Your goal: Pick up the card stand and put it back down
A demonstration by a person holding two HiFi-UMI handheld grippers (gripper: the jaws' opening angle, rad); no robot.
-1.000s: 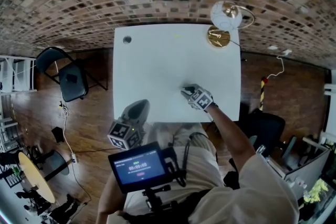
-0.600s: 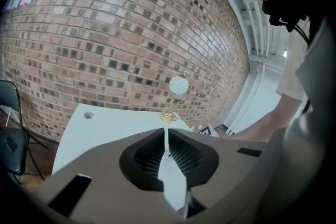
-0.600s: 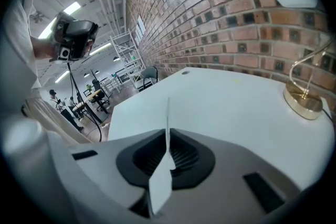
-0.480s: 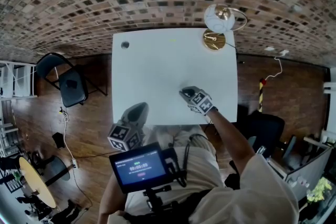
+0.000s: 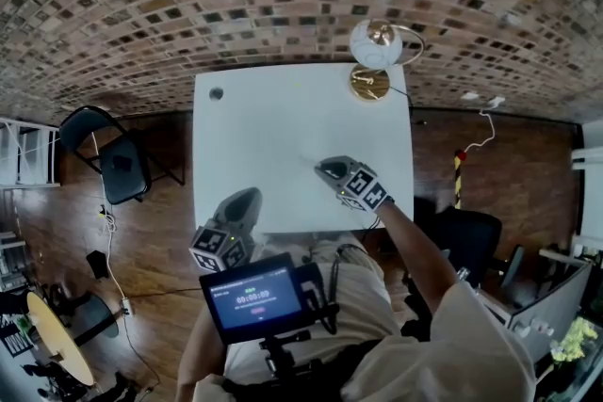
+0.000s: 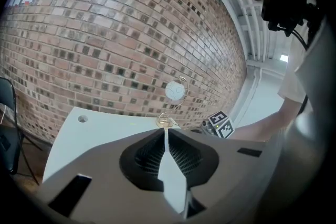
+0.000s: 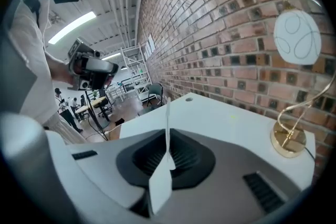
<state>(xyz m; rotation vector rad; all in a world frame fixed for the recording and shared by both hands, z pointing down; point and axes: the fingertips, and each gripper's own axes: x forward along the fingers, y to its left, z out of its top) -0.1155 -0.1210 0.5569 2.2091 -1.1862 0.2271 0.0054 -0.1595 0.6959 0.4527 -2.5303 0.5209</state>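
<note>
The card stand (image 7: 168, 115) shows as a thin white sliver standing up between the jaws of my right gripper (image 7: 168, 150), which is shut on it. In the head view that gripper (image 5: 323, 168) is over the near right part of the white table (image 5: 264, 122), and the stand (image 5: 307, 159) pokes out from its tip as a fine pale line. My left gripper (image 5: 249, 197) hangs at the table's near edge. Its jaws meet with nothing between them in the left gripper view (image 6: 166, 140).
A lamp with a white globe (image 5: 373, 45) and a gold base (image 5: 369, 83) stands at the table's far right corner, against the brick wall. A cable hole (image 5: 217, 93) sits in the far left corner. A black chair (image 5: 115, 167) stands to the left. A screen (image 5: 254, 297) hangs at the person's chest.
The right gripper has shut on the card stand, whose thin line now sticks out from its tip. The head view has shifted, so the table sits lower in frame. The left gripper stays put.
</note>
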